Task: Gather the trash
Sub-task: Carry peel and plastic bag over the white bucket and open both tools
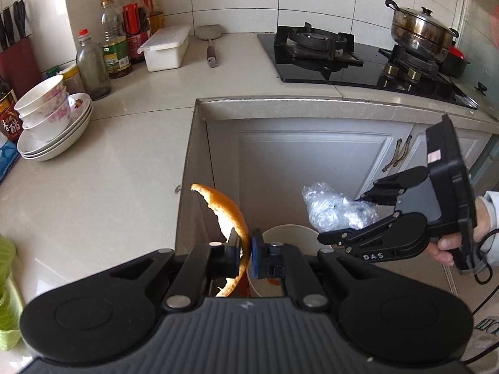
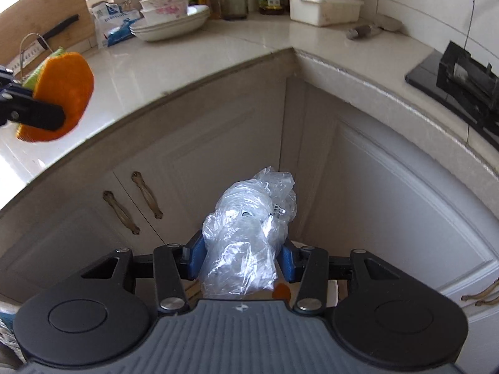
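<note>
My left fingers [image 1: 244, 251] pinch a stiff, curled peel [image 1: 229, 208] mid-strip; my right fingers [image 2: 240, 260] squeeze light, slippery, crumpled plastic [image 2: 249, 230] above the bin [image 1: 288, 233].

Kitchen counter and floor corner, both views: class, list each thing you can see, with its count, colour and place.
orange peel: one, orange, in left tool
plastic bag: one, clear, crumpled, in right tool
bin: one, white, on floor below both tools
bowls: three, white with pink flowers, stacked on plates
plates: three, white, counter left
lidded box: one, white, counter back
pot: one, steel, on stove
left tool: shut
right tool: shut
</note>
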